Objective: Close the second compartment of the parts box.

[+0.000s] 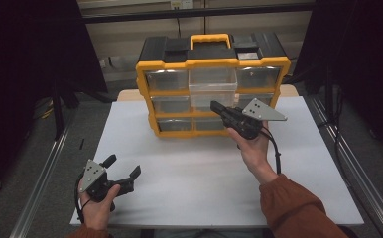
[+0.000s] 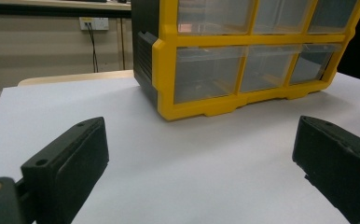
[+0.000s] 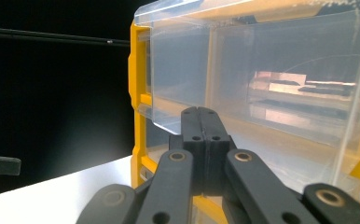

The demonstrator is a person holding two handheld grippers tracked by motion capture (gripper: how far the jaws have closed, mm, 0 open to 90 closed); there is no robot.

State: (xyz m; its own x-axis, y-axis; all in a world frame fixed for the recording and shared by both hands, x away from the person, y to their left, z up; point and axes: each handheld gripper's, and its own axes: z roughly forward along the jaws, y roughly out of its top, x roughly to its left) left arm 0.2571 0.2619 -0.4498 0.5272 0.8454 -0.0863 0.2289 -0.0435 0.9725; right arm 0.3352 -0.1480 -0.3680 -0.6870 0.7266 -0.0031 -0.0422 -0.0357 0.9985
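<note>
A yellow and black organizer (image 1: 212,84) with clear drawers stands upright at the far middle of the white desk (image 1: 204,173), its yellow handle (image 1: 210,39) on top. Its drawers sit in rows of three. The top middle drawer (image 1: 213,87) is pulled part way out toward the person, its clear front standing proud of the yellow frame.

The right gripper (image 1: 217,107) is raised in front of the organizer, just below the pulled-out drawer, held by the right hand (image 1: 253,148) with an orange sleeve (image 1: 298,208) behind it. Its jaws are pressed together with nothing between them. In the right gripper view the tips (image 3: 200,116) lie just under the drawer's (image 3: 262,84) lower front edge; whether they touch it cannot be told.

The left gripper (image 1: 122,167) rests low near the desk's near left corner, well apart from the organizer, held by the left hand (image 1: 97,203). Its jaws are spread wide and empty, with bare desk (image 2: 192,177) between them and the organizer's (image 2: 243,56) lower rows beyond.
</note>
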